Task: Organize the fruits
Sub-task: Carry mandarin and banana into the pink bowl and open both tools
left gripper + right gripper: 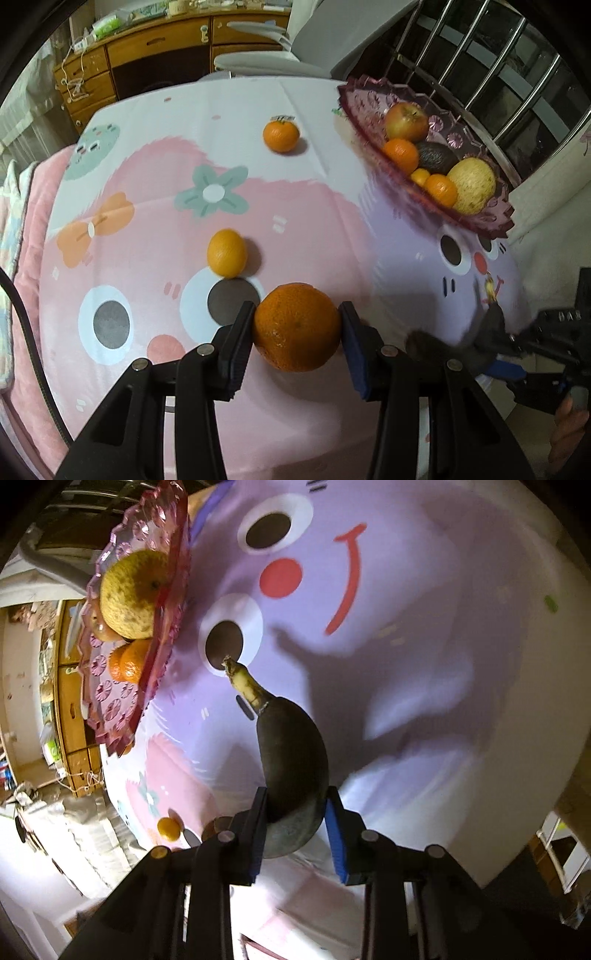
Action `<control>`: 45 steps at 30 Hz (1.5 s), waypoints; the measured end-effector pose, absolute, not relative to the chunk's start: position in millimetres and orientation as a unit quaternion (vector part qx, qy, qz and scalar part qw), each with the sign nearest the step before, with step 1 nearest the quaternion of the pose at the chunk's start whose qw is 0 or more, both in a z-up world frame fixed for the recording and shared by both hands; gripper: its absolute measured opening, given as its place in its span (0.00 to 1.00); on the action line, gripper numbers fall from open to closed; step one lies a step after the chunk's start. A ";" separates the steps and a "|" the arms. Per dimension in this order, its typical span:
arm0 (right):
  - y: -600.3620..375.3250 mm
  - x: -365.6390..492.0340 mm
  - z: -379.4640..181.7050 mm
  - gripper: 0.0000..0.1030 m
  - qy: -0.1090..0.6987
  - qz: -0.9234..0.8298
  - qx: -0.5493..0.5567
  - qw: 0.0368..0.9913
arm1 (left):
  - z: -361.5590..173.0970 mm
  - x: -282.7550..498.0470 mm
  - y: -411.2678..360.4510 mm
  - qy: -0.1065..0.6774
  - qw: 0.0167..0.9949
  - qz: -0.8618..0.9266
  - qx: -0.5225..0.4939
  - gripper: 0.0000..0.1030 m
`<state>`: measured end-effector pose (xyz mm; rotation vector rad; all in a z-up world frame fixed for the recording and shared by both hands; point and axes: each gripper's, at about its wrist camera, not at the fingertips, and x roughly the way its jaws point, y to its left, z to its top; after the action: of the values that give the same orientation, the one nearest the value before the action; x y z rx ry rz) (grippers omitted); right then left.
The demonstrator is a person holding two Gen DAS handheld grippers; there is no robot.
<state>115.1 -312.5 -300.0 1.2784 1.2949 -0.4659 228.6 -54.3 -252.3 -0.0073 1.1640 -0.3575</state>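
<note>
My left gripper (297,309) is shut on a large orange (296,326), held just above the cartoon-print tablecloth (314,206). A small oval orange (226,253) and a mandarin (280,136) lie loose on the cloth beyond it. At the back right stands a pink glass fruit dish (364,118) holding an apple (406,120), small oranges (400,153), an avocado (436,157) and a yellow pear (472,184). My right gripper (297,794) is shut on a blackened banana (291,746), stem pointing away. The dish (147,528) is at upper left of it.
A grey chair (258,59) and a wooden cabinet (147,55) stand behind the table. A metal railing (498,74) runs behind the dish. A pink blanket (33,206) lies at the table's left edge. The other gripper's dark, blurred frame (546,332) shows at right.
</note>
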 end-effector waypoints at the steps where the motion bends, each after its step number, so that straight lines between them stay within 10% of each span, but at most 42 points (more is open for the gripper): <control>1: -316.1 113.8 -296.0 0.29 0.556 -0.197 0.547 0.595 | -248.4 228.8 -57.1 0.544 0.822 -0.167 -0.004 0.42; 24: -414.7 153.5 -179.8 0.25 0.496 -0.119 0.368 0.777 | -173.4 245.4 -155.0 0.453 0.874 -0.169 -0.043 0.42; 45: -428.1 253.1 -206.8 0.16 0.536 -0.037 0.265 0.801 | -210.4 289.0 -186.3 0.492 0.858 -0.137 -0.054 0.43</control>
<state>253.1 -428.1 -206.8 0.5672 1.1484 -0.0795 289.0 -186.3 -210.4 -0.1128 1.0330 -0.2881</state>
